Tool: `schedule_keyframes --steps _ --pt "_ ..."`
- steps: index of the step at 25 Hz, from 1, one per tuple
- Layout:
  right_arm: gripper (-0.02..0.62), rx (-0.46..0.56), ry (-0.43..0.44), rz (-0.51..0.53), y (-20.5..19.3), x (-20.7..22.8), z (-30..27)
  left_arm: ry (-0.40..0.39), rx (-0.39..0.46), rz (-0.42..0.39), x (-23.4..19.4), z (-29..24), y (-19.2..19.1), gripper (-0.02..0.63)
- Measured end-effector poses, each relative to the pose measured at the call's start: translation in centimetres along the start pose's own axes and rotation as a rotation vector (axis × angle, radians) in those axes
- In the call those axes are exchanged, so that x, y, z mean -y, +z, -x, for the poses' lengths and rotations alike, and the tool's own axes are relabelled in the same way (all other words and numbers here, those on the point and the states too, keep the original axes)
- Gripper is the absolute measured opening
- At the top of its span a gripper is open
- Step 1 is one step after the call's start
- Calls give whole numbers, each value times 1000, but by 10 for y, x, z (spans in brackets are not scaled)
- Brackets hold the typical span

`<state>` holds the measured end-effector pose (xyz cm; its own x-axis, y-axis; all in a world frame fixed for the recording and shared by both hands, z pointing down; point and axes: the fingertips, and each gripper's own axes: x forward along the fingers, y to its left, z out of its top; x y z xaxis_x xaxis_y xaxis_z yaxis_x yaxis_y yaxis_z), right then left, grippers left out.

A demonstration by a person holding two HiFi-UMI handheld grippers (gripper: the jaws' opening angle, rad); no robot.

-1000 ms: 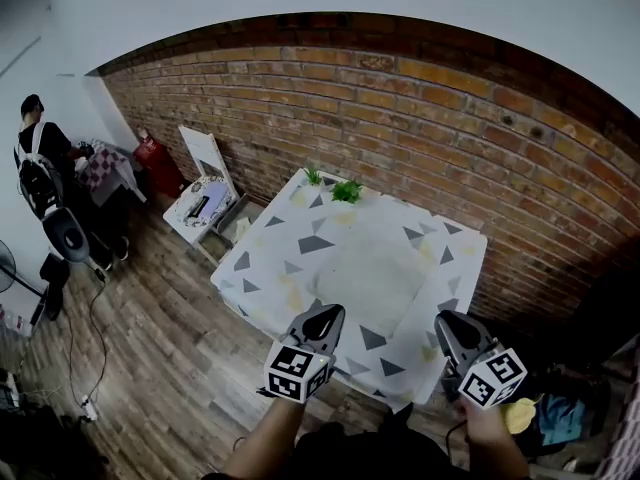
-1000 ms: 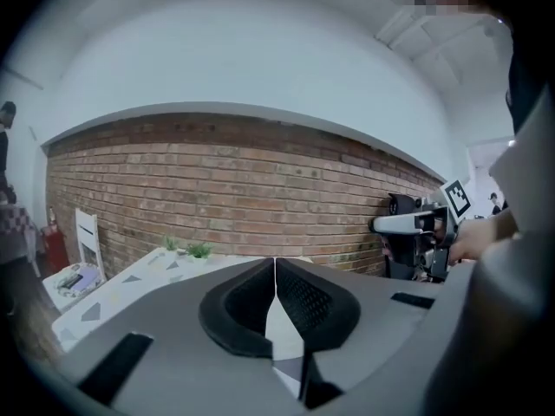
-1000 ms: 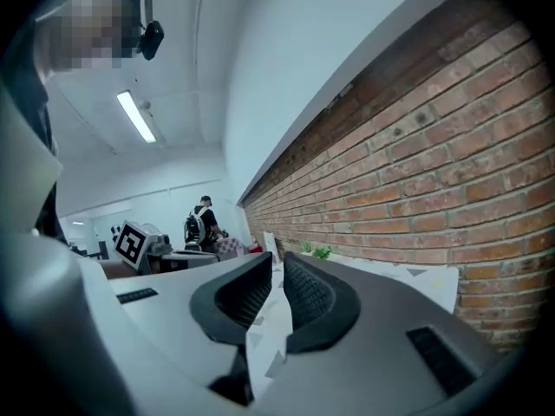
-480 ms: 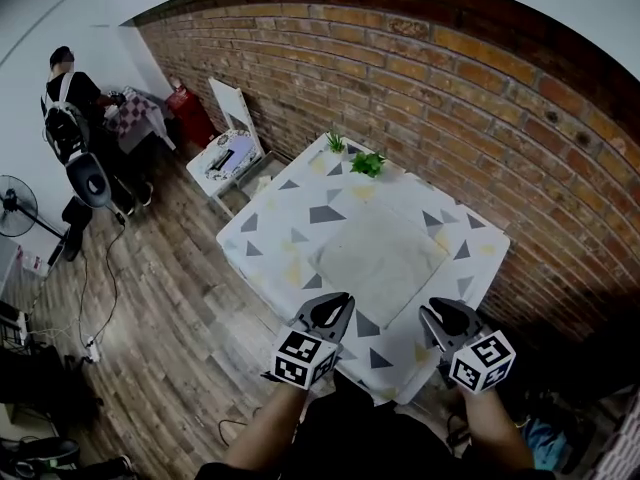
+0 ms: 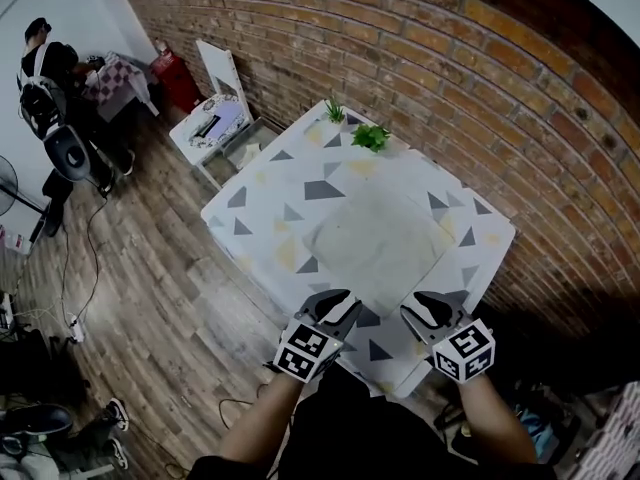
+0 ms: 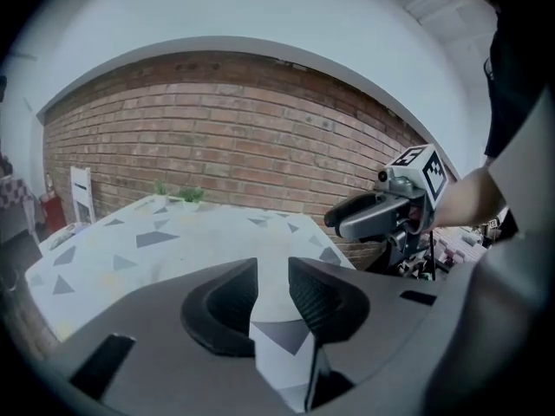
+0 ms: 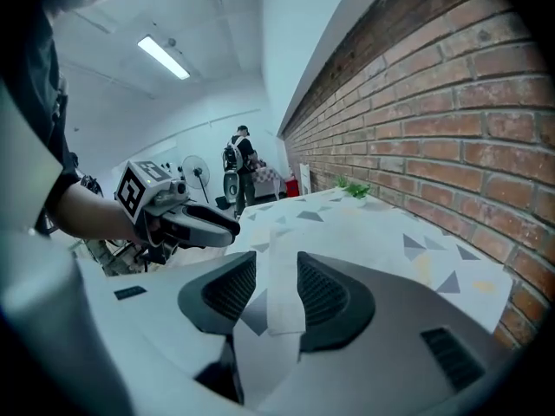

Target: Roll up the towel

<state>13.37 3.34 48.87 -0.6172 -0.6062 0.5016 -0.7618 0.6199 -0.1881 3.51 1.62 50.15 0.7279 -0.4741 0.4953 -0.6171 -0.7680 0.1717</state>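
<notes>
In the middle of a square table (image 5: pixel 262 183) with a white cloth with grey triangles: a pale grey-green square towel (image 5: pixel 375 238), spread flat, not yet rolled.

At the near edge of the table, side by side and a little apart: the left gripper (image 5: pixel 333 306) and the right gripper (image 5: pixel 425 308), each dark grey with a black-and-white marker cube, both pointing slantwise down toward the near side of the towel.

In the left gripper view, jaws partly apart, just now opening; between them only the cloth with one grey triangle, nothing gripped.

In the right gripper view, jaws wider apart, also just now opening; through the gap, a pale strip of the towel below, with no pad pressing on it. Impossible to tell whether any fingertip touches the table.

At the far side of the table, two small green plants (image 5: pixel 371 136), close to the red brick wall (image 5: pixel 480 78). To the left, a brown wooden floor (image 5: pixel 150 288), and in the far corner, well apart from the table, a person (image 5: pixel 45 53) in dark clothes.
</notes>
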Motion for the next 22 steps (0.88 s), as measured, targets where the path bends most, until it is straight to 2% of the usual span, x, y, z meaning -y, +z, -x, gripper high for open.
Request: schedule_keyframes --steps 8,22 --pt "190 -185 26 151 -50 -7 -44 -55 -87 -37 -6 -20 -37 135" --pt "213 -368 72 226 -112 -15 -80 -69 -176 -27 -25 -33 -75 147"
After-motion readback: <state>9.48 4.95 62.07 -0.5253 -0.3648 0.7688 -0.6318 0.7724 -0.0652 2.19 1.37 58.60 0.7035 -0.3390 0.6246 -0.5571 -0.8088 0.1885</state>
